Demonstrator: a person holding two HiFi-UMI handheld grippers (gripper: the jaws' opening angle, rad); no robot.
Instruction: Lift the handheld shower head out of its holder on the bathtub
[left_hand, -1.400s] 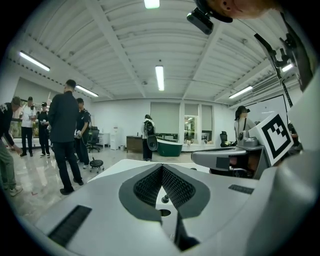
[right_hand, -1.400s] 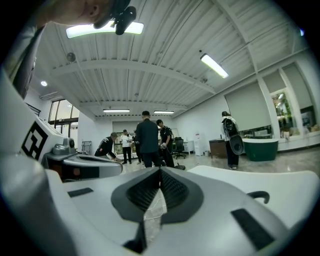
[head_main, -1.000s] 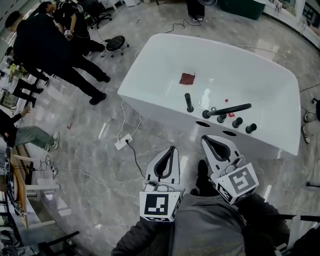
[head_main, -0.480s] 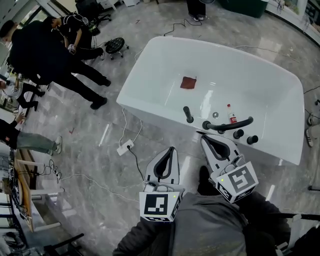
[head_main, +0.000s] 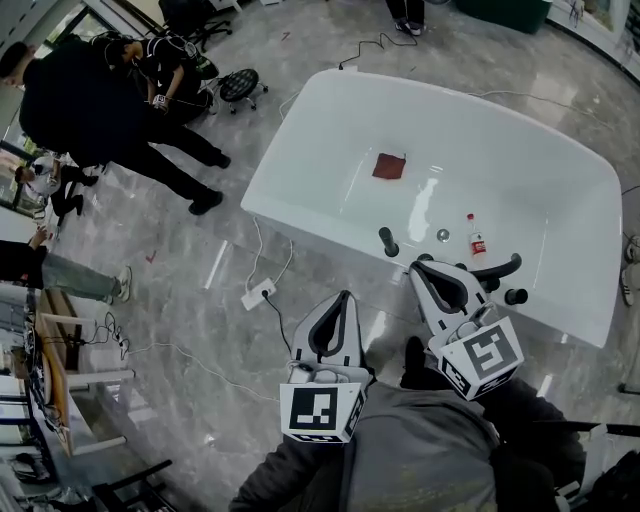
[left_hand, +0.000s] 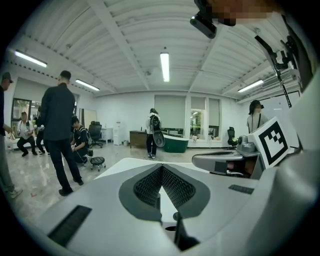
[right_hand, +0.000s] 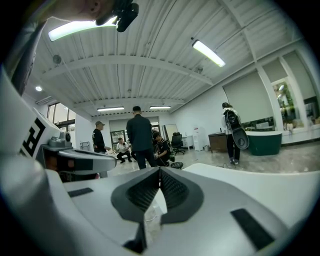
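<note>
From my remote seat the biggest thing is the grey marble floor (head_main: 180, 300), and on it the white bathtub (head_main: 295, 130) fills the upper right of the head view. A group of people in dark clothes (head_main: 90, 100) stands well apart from the tub at the upper left. Nearer the camera, the left gripper (head_main: 345, 297) hangs over the floor short of the tub. In its own view the ribbed pads (left_hand: 177, 187) meet at the tip with nothing between them. The right gripper (head_main: 420, 268) reaches the tub's near rim, its pads (right_hand: 145, 192) likewise pressed together and empty. Each gripper's marker cube (head_main: 320, 410) bears a black-and-white square pattern (shapes only, no letters I can read). The black handheld shower head (head_main: 500, 268) lies along the near rim, in among the black fittings there. One end is hidden behind the right gripper, so I cannot tell whether they touch. Inside the tub a dark red cloth (head_main: 390, 166) lies flat on the bottom, and a small bottle (head_main: 477, 240) lies nearer the fittings, its red label too small to read.
</note>
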